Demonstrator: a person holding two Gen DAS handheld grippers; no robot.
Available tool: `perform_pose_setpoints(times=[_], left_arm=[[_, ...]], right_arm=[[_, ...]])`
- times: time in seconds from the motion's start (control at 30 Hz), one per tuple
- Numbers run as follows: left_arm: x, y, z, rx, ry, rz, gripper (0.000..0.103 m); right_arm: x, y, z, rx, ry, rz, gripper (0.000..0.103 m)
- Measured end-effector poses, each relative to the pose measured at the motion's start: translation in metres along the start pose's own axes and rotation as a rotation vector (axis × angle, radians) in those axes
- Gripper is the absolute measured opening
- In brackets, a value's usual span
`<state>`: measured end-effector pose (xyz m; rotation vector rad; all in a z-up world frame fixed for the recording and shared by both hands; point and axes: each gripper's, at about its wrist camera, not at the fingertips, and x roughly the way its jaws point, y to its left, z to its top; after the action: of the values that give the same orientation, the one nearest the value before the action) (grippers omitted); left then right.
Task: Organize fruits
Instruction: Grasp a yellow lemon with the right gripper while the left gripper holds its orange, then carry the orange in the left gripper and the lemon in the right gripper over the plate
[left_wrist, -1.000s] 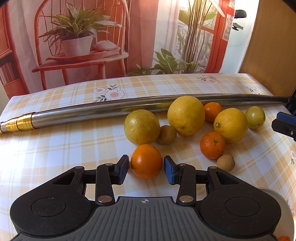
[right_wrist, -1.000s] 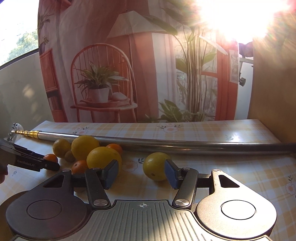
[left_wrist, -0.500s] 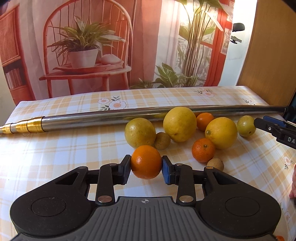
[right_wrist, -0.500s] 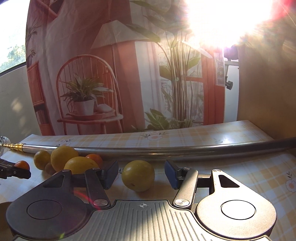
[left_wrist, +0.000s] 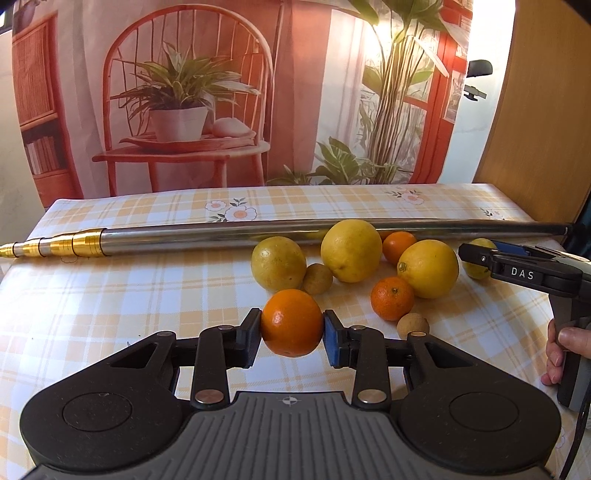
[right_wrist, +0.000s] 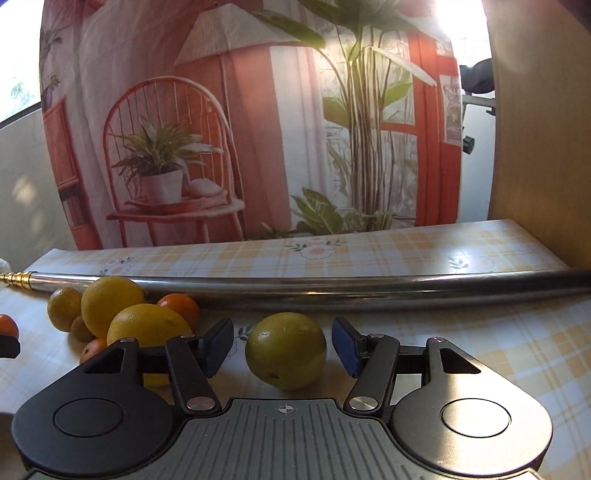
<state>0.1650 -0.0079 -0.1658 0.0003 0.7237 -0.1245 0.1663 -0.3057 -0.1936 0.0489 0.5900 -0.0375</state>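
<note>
Your biggest risk sits with the left tongs (left_wrist: 291, 334), which are clamped on the orange (left_wrist: 291, 322): the pads meet it only at its two sides, and a round, smooth-skinned fruit held that way can roll out forward or down if you tilt or swing quickly, dropping onto the table (left_wrist: 110, 295) and possibly knocking the cluster behind it. That cluster, the large lemon (left_wrist: 351, 250), the second lemon (left_wrist: 428, 268), the yellow-green citrus (left_wrist: 279, 263), two mandarins, one of them (left_wrist: 392, 298) near the front, and two small brown fruits, one (left_wrist: 413, 326) just beside your right-hand pad, lies close together in front of the metal pole (left_wrist: 258, 236), so a bump could send several rolling. A smaller risk is on the other side: the right tongs (right_wrist: 282, 349) stand wide apart around the green citrus (right_wrist: 285, 350), neither pad touching it, and if you close off-centre one pad will push the fruit away before the other arrives. Watch, too, that the left blue pad (right_wrist: 216, 347) does not catch the lemon just beside it. From the left wrist view the right tongs' tip overlaps that green fruit at the far right of the group, with your hand (left_wrist: 565, 350) on the handle below.
</note>
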Motion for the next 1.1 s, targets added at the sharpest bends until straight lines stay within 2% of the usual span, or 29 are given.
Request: perform_pose_setpoints(times=[0.13, 0.57, 1.0, 1.1], left_arm=[[-0.002, 0.0, -0.001, -0.018, 0.0, 0.002, 0.037], [-0.018, 0.004, -0.009, -0.085, -0.009, 0.011, 0.037], [-0.031, 0.002, -0.019, -0.087, -0.003, 0.016, 0.037], [-0.037, 0.001, -0.018, -0.093, 0.0, 0.011, 0.037]], right_arm=[[0.005, -0.001, 0.0, 0.012, 0.037, -0.009, 0.044], [0.0, -0.011, -0.002, 0.073, 0.024, 0.018, 0.044], [-0.007, -0.01, -0.004, 0.065, -0.01, 0.013, 0.044], [-0.006, -0.01, -0.004, 0.077, 0.034, 0.006, 0.044]])
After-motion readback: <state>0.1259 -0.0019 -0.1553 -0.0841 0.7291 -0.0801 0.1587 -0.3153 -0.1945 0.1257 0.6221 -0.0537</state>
